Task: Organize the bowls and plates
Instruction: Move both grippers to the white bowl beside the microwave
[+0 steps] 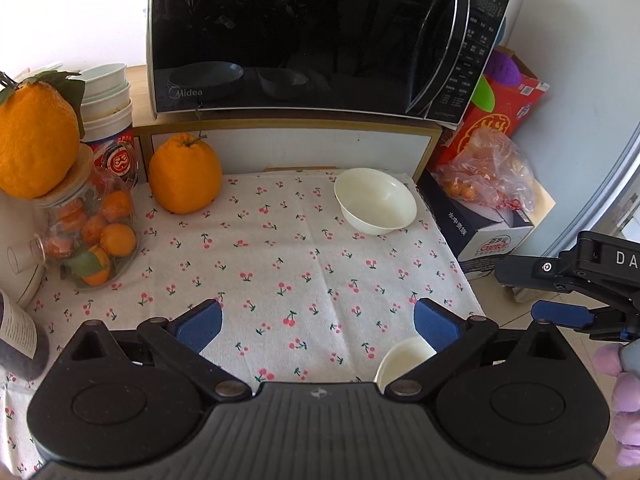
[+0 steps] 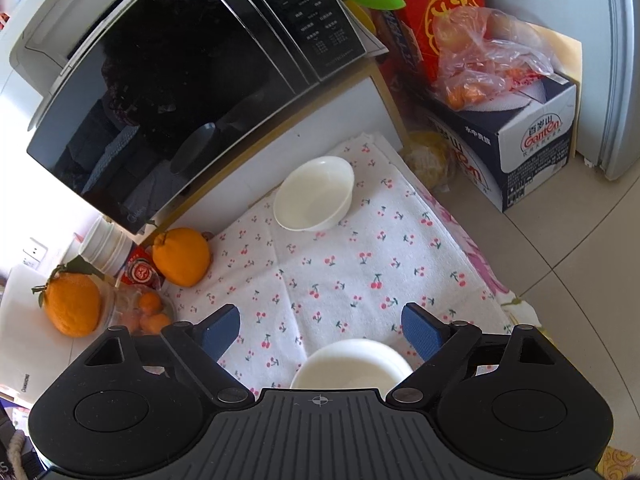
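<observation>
- The microwave (image 1: 308,36) stands on a shelf behind the cherry-print cloth (image 1: 280,264).
- A big white bowl (image 1: 375,201) sits upright at the cloth's far right, well apart from both claws.
- It looks stiff, smooth and breakable; a pinch across the rim wall seems the best hold.
- A small white bowl (image 2: 352,364) sits near the cloth's front edge, just under the right claw (image 2: 320,332).
- Both that and the left claw (image 1: 318,326) are spread wide, holding nothing.

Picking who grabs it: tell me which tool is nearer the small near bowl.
Right. The right tool hangs open directly above the small bowl; the left tool sits open off to its left.
</observation>
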A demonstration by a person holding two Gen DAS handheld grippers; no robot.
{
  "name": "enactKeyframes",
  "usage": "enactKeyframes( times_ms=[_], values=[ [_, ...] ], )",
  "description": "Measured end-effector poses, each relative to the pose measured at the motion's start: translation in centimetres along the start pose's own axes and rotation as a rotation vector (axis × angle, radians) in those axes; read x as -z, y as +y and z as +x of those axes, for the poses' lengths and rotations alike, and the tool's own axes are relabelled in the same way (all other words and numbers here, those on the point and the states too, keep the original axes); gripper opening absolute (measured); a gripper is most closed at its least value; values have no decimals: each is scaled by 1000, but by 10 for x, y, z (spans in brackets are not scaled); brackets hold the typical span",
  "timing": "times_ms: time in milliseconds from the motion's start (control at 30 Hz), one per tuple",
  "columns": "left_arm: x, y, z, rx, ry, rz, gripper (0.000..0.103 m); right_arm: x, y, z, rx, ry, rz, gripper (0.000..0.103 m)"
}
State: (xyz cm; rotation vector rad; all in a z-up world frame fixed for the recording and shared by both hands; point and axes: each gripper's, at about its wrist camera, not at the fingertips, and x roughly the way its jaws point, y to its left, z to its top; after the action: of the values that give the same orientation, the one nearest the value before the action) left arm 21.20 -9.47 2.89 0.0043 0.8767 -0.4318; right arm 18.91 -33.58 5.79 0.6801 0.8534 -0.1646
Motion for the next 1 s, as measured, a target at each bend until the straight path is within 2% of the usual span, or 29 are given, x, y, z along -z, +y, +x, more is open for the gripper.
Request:
enactKeyframes(
  times_ms=[167, 267, 467, 667, 867, 1000],
  values=[
    [-20, 9, 23, 36, -15, -28, 103, -26, 3, 15, 11, -36, -52, 90],
    [-28, 13, 39, 12, -11, -40, 103, -40, -2, 28, 14, -51, -74, 90],
    [-44, 20, 64, -25, -67, -53, 102, -64, -13, 55, 27, -65, -137, 90],
    [-67, 24, 84, -43, -59, -93, 102, -85, -29, 80, 0, -58, -135, 90],
    [-83, 15, 100, -27, -58, -97, 103, -99, -40, 107, 0, -48, -105, 90],
    [-84, 8, 120, 32, -23, -114, 102, -99, -41, 129, -20, -19, -87, 90]
  ],
)
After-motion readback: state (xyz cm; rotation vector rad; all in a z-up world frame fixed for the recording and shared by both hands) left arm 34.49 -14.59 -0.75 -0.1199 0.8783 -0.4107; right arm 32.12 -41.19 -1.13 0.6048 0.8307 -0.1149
